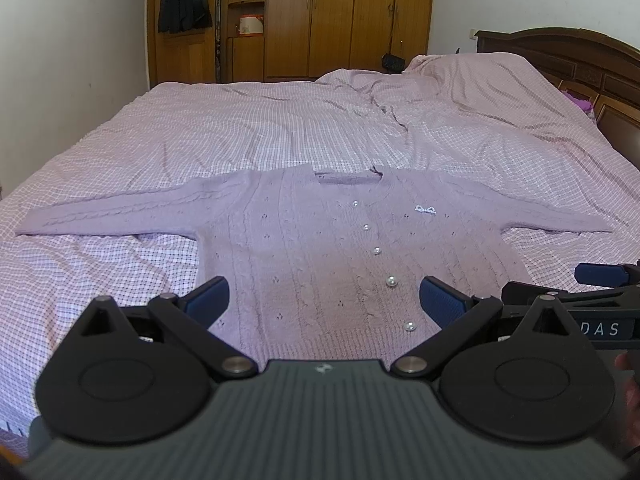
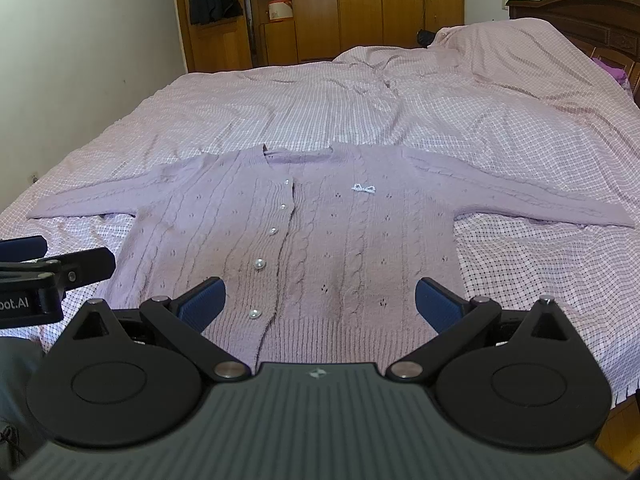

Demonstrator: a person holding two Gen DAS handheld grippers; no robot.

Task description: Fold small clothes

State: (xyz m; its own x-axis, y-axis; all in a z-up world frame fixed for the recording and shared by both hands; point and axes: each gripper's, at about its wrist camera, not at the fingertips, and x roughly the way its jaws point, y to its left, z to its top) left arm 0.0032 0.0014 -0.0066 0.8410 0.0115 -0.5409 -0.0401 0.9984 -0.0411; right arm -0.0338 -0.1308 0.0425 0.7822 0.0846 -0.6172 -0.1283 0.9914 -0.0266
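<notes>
Evidently nothing is folded yet: the lilac cardigan (image 1: 320, 248) lies flat, buttoned, sleeves out toward 9 and 3 o'clock on the checked bedspread (image 1: 248, 128), while the left gripper (image 1: 325, 300) and right gripper (image 2: 320, 300) hover wide open and empty over its hem, so a sleeve pinch probably comes next.

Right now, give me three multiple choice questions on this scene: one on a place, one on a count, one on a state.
1. Where does the cardigan lie?
A. on the bed
B. in the wardrobe
C. on a chair

2. How many pearl buttons show down its front?
A. two
B. five
C. nine

3. How are its sleeves?
A. folded across the chest
B. rolled up
C. spread out to both sides

Answers: 1 A, it lies flat on the checked sheet. 2 B, five run down the placket. 3 C, each sleeve stretches outward, nothing folded yet.
</notes>
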